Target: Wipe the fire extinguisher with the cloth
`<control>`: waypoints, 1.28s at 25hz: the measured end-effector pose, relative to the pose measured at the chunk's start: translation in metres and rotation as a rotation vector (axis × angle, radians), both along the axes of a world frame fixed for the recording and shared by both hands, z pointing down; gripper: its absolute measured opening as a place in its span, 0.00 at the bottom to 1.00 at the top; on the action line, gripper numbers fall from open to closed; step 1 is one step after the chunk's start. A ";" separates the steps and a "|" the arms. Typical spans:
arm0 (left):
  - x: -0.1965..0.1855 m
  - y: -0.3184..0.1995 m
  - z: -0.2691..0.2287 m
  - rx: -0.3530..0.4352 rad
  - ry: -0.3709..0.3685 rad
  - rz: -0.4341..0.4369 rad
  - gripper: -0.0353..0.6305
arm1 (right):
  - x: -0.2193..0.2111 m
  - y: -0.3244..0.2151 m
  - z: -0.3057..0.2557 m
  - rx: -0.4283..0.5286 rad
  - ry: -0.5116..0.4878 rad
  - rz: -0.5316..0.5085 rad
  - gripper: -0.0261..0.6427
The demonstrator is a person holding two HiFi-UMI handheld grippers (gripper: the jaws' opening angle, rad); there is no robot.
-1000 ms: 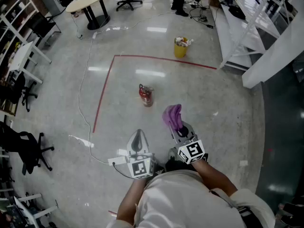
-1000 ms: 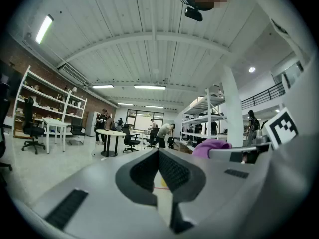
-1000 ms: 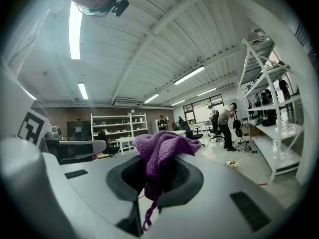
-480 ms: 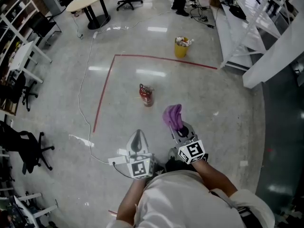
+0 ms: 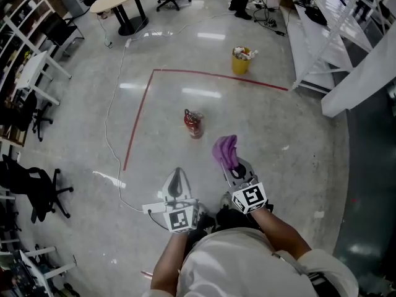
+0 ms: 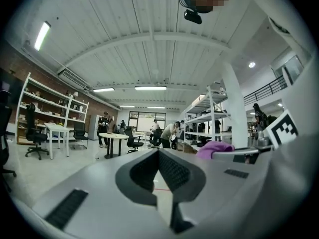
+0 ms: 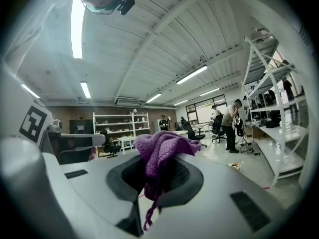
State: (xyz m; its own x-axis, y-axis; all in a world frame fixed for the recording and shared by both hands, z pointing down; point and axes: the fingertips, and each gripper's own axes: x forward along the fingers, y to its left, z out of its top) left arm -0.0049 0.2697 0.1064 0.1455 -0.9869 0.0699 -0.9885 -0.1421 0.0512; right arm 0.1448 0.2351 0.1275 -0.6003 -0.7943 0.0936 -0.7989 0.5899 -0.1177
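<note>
- While counting: two grippers, one cloth, one fire extinguisher, one yellow bin.
- Right gripper clamped on purple cloth; bunch sticking up past jaw tips, loose strand hanging down between jaws.
- Left gripper jaws closed together, nothing between.
- Red fire extinguisher on floor ahead of both grippers, slightly left of cloth, well apart from it, no contact.
- Glossy floor between cloth and extinguisher.
- Red tape line cornering around extinguisher, left of and beyond it.
- Yellow bin farther ahead, just past tape line, right of extinguisher.
- White cable trailing along floor, left of left gripper.
</note>
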 end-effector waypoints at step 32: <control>-0.073 -0.204 0.105 -0.034 -0.036 0.070 0.06 | -0.058 -0.202 0.115 -0.012 0.127 0.032 0.11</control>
